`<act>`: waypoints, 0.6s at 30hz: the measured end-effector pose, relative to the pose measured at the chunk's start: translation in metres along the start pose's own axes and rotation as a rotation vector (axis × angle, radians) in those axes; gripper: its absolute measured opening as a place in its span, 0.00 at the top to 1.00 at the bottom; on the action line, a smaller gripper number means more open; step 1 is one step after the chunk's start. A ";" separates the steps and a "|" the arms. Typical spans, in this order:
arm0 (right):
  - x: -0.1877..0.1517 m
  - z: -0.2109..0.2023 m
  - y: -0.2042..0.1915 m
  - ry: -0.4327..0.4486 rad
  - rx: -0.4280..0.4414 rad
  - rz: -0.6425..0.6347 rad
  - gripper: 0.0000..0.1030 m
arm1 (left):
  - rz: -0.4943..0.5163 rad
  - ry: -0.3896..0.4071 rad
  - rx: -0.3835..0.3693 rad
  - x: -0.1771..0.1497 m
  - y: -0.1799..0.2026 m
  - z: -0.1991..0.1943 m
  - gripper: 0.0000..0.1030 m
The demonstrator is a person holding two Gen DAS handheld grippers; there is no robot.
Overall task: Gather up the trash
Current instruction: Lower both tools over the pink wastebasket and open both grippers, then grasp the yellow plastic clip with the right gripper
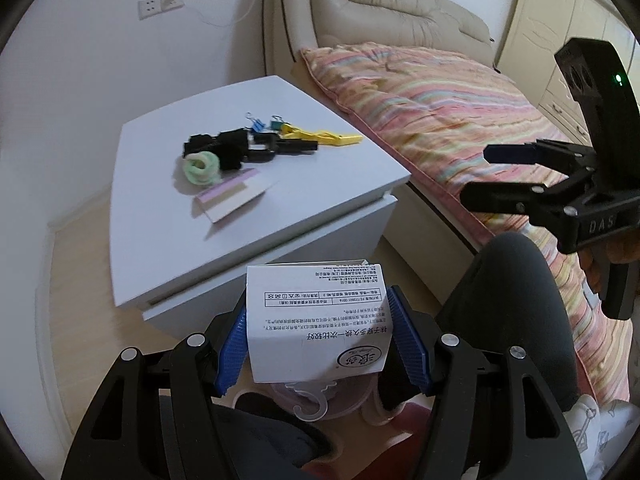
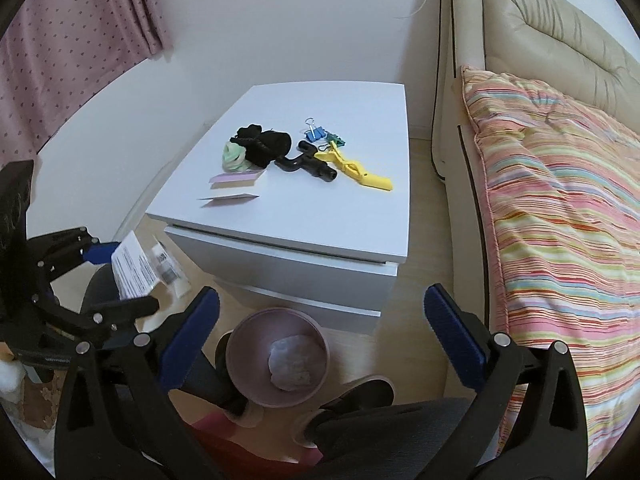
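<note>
My left gripper (image 1: 316, 304) is shut on a white printed card package (image 1: 316, 336) with a clear plastic hanger at its lower end. It hangs in front of the white nightstand (image 1: 280, 216), with a pink bin (image 1: 352, 400) partly hidden under it. The right wrist view shows that package (image 2: 132, 268) in the left gripper (image 2: 132, 276) at the left, beside the pink bin (image 2: 276, 400), which holds a crumpled clear wrapper (image 2: 290, 364). My right gripper (image 2: 320, 320) stands open and empty above the bin; it also appears as the right gripper (image 1: 476, 174) over the bed.
On the nightstand (image 2: 360, 220) lie a folded pink-and-white card (image 2: 236, 184), a green scrunchie (image 2: 234, 156), black fabric (image 2: 268, 144), a black plastic part (image 2: 308, 164), binder clips (image 2: 316, 132) and a yellow clip (image 2: 356, 170). A striped quilt (image 2: 560, 220) covers the bed at right. A person's dark trouser leg (image 1: 512, 300) is below.
</note>
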State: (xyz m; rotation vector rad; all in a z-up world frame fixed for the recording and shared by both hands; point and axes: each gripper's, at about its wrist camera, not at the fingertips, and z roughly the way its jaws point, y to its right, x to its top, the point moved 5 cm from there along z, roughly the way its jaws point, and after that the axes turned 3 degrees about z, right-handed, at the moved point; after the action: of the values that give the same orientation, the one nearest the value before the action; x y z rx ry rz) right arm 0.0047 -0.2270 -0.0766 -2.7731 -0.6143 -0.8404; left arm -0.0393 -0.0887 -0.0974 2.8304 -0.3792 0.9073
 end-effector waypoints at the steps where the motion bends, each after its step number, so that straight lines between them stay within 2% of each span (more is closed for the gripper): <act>1: 0.001 0.001 0.001 0.000 0.002 0.003 0.03 | 0.002 -0.002 -0.007 0.000 0.001 0.000 0.30; 2: 0.000 0.000 0.002 0.000 0.003 0.005 0.03 | 0.000 0.001 -0.017 0.001 0.002 0.001 0.18; 3: 0.001 0.001 0.002 -0.001 0.004 0.007 0.03 | -0.004 0.008 -0.025 0.001 0.002 0.001 0.14; 11: 0.002 0.003 -0.001 -0.006 0.009 0.001 0.03 | -0.039 0.021 0.027 0.002 -0.011 -0.001 0.08; 18: 0.002 0.007 -0.007 -0.013 0.022 -0.003 0.03 | -0.073 0.034 0.069 0.003 -0.026 -0.006 0.07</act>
State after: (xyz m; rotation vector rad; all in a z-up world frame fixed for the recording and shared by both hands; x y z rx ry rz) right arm 0.0068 -0.2182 -0.0813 -2.7606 -0.6259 -0.8126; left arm -0.0330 -0.0627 -0.0927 2.8656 -0.2427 0.9709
